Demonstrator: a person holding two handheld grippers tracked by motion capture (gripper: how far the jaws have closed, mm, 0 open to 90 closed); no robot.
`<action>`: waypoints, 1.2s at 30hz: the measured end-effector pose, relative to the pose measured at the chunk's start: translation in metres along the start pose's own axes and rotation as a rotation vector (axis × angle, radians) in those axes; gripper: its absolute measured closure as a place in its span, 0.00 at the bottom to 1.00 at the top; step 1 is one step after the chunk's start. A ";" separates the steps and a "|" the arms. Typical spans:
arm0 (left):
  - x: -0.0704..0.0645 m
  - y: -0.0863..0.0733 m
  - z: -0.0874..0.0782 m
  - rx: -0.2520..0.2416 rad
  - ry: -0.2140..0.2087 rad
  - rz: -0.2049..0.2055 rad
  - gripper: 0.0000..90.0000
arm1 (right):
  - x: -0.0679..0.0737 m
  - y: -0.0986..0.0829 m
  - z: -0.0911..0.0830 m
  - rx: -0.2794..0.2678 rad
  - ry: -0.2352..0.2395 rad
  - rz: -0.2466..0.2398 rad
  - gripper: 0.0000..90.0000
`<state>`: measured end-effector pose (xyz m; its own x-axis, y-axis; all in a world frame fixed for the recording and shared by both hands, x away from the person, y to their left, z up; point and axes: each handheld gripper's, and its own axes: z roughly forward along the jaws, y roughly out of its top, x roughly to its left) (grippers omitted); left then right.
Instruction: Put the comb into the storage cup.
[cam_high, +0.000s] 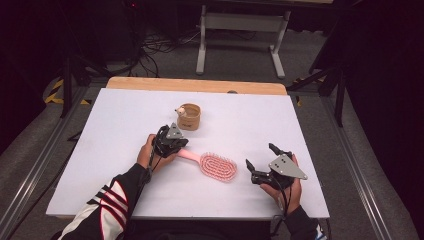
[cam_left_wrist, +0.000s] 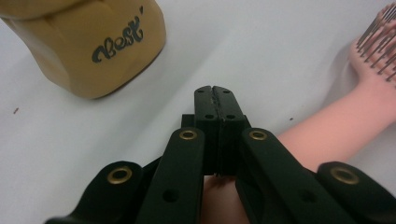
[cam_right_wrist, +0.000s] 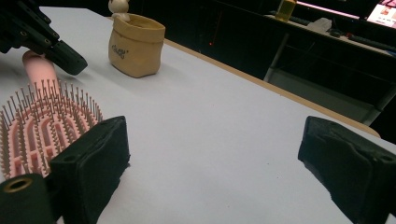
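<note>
Hairbrush (cam_high: 214, 165), pink plastic, lies bristles-up mid-table, near the tan pouch (cam_high: 189, 116). It looks light and stiff; the smooth handle is the place to grip, though it may slip. The left gripper (cam_high: 171, 141) sits over that handle, jaws pressed together, seemingly empty. The right gripper (cam_high: 260, 161) hovers wide open beside the brush head.
</note>
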<state>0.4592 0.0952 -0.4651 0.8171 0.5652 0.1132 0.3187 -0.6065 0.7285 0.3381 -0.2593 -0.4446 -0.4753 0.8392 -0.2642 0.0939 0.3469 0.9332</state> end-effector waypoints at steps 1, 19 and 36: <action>0.000 0.000 0.000 0.001 -0.002 -0.004 1.00 | 0.000 0.000 0.000 0.002 0.002 0.000 0.10; -0.001 -0.001 -0.010 0.102 -0.021 0.038 1.00 | 0.001 -0.001 0.001 0.015 0.012 -0.010 0.10; -0.024 -0.019 -0.039 0.176 -0.036 0.114 1.00 | 0.000 -0.001 0.000 0.013 0.006 -0.006 0.10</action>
<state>0.4147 0.1155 -0.4551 0.8682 0.4691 0.1617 0.2996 -0.7554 0.5827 0.3378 -0.2592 -0.4454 -0.4809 0.8347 -0.2684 0.1019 0.3573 0.9284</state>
